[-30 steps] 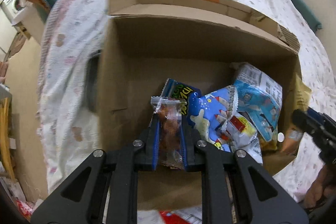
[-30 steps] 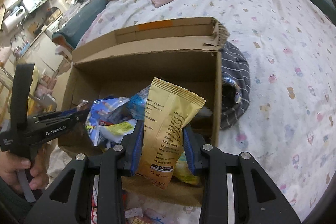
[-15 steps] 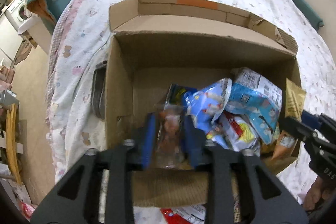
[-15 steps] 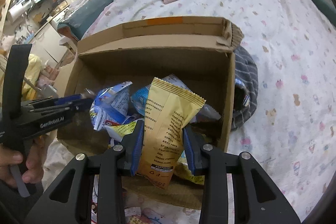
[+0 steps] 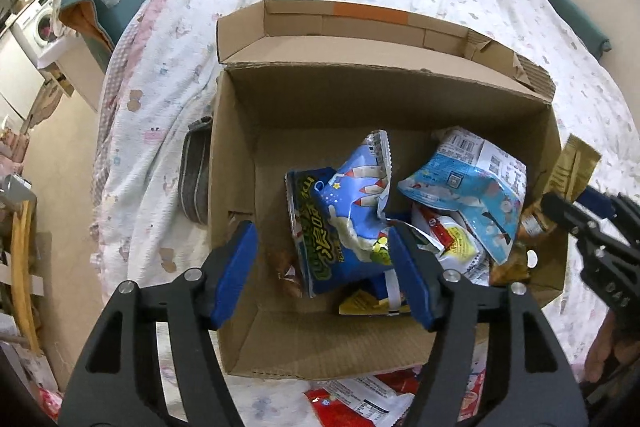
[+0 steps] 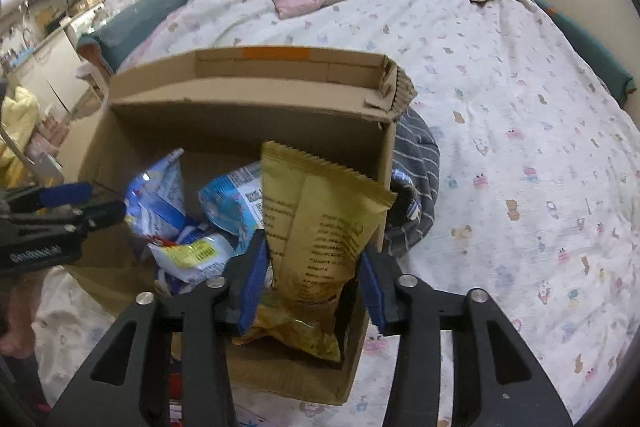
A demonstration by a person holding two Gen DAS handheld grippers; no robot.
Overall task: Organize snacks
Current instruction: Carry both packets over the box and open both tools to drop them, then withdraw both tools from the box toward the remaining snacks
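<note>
Gold snack bag [image 6: 320, 227] stands mid-frame in the cardboard box [image 6: 248, 107], between the opening right gripper [image 6: 312, 279] fingers. Left gripper [image 5: 326, 263] is opening, empty. Pull both straight up.

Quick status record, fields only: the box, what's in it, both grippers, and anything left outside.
container: cardboard box on the bed
contents: blue snack bags, piled at its right side
left gripper: jaws opening, nothing pinched
right gripper: jaws opening around gold packet
outside box: red-and-white packet in front of the box
</note>
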